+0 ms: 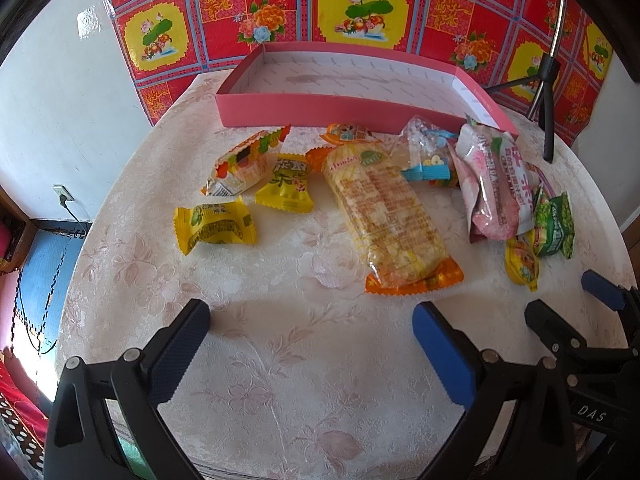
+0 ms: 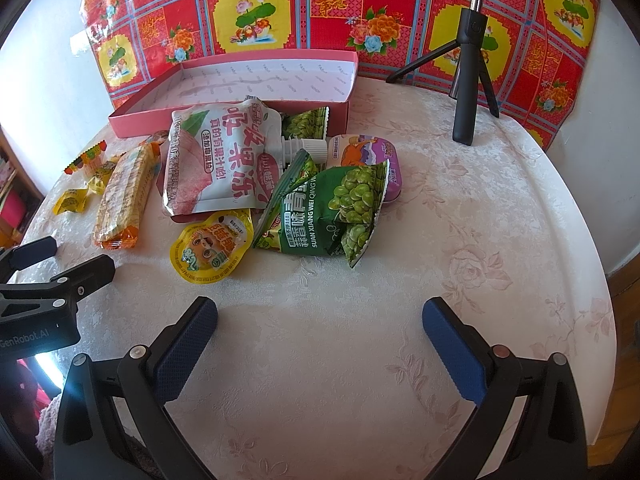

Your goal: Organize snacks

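Observation:
An empty pink box stands at the table's far side; it also shows in the right wrist view. Snacks lie loose in front of it: a long orange cracker pack, yellow candy packs, a pink-white jelly pouch, green pea bags, a small yellow pouch and a purple tin. My left gripper is open and empty, near the front of the cracker pack. My right gripper is open and empty, just short of the pea bags.
A black tripod stands on the table at the back right. A red patterned cloth hangs behind. The round table's edge curves close on the right. The right gripper shows in the left wrist view.

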